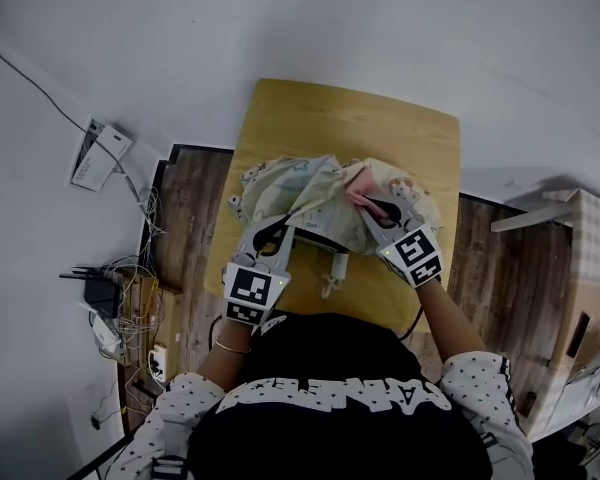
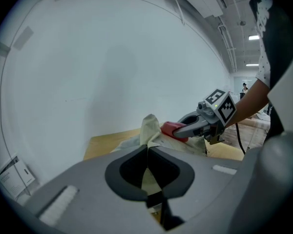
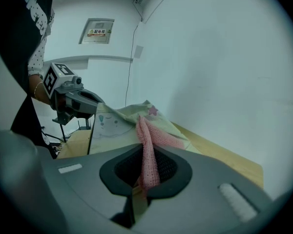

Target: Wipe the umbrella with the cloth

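A folded cream umbrella (image 1: pixel 302 193) with small printed figures lies across the wooden table (image 1: pixel 330 118); its pale handle (image 1: pixel 333 271) sticks out over the near edge. My left gripper (image 1: pixel 280 230) is shut on a fold of the umbrella's canopy (image 2: pixel 149 126), which rises between the closed jaws in the left gripper view (image 2: pixel 147 147). My right gripper (image 1: pixel 378 211) is shut on a pink knitted cloth (image 3: pixel 147 145) that drapes over the canopy (image 3: pixel 115 126) just ahead of the jaws (image 3: pixel 147 152). In the left gripper view the right gripper (image 2: pixel 185 129) presses the cloth (image 2: pixel 172 128) onto the fabric.
The table stands against a white wall. On the floor at the left lie a white box (image 1: pixel 98 153), a black adapter (image 1: pixel 100 293) and tangled cables (image 1: pixel 140 308). Cardboard boxes (image 1: pixel 585 288) stand at the right on the wood floor (image 1: pixel 495 268).
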Motion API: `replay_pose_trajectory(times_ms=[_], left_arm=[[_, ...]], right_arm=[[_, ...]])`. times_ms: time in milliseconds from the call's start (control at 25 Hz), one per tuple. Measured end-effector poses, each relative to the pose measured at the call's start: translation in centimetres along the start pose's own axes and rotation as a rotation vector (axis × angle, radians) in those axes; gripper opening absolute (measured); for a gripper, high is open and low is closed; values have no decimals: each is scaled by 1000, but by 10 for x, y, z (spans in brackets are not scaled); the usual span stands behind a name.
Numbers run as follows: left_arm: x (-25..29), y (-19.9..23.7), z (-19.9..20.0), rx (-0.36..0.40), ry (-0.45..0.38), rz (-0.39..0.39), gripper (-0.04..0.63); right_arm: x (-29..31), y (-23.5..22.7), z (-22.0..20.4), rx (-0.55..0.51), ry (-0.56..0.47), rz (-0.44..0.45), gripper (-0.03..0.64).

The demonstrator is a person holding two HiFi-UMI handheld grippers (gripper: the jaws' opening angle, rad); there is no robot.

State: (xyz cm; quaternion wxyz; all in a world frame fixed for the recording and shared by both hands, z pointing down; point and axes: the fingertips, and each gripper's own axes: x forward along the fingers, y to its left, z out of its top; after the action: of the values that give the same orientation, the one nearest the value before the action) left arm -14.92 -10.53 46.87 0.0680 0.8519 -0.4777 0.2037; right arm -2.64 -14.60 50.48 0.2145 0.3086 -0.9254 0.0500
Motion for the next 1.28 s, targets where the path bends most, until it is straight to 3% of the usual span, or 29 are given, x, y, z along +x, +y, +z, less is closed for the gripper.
replay_pose_trajectory(times_ms=[480, 1280], left_arm=[[3, 5, -6, -47, 14, 20, 2], [3, 1, -8, -48, 23, 28, 2]], right_arm=[[-12, 30, -18, 31, 26, 68, 34], [-27, 64, -41, 41, 59, 154, 34]])
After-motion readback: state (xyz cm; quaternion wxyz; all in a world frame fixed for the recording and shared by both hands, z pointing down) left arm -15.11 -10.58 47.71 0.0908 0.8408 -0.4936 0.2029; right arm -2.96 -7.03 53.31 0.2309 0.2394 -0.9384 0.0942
